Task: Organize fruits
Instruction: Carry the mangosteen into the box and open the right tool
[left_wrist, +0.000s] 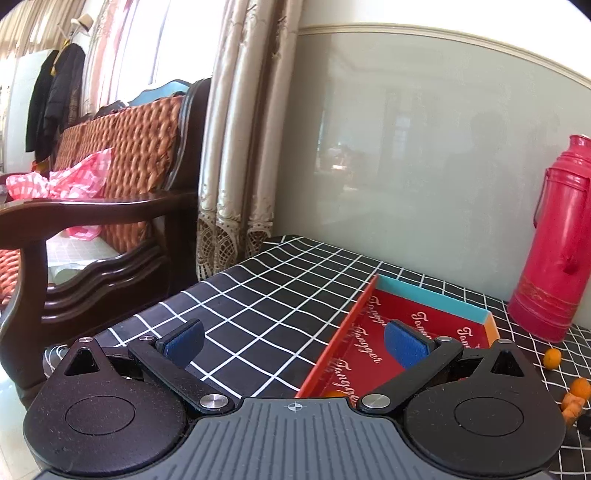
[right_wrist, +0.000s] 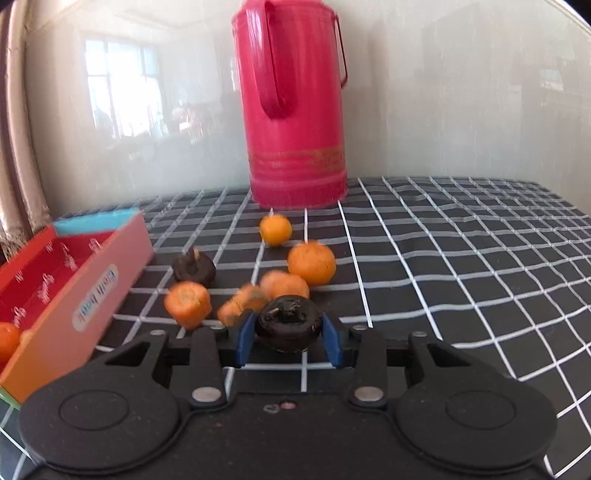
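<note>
black claws (left_wrist: 293, 345) (right_wrist: 288, 338) with blue pads, silver screws, round hubs, ribbed grey body

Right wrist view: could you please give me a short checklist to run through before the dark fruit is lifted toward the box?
1. Right gripper shut on the dark fruit, pads on both sides: ok.
2. Fruit centred between the pads: ok.
3. Neighbouring orange piece clear of the left pad: cannot tell, it sits very close.
4. Red box open, with room inside: ok.
5. Left gripper open, holding nothing: ok.
6. Red thermos away from the path to the box: ok.
</note>
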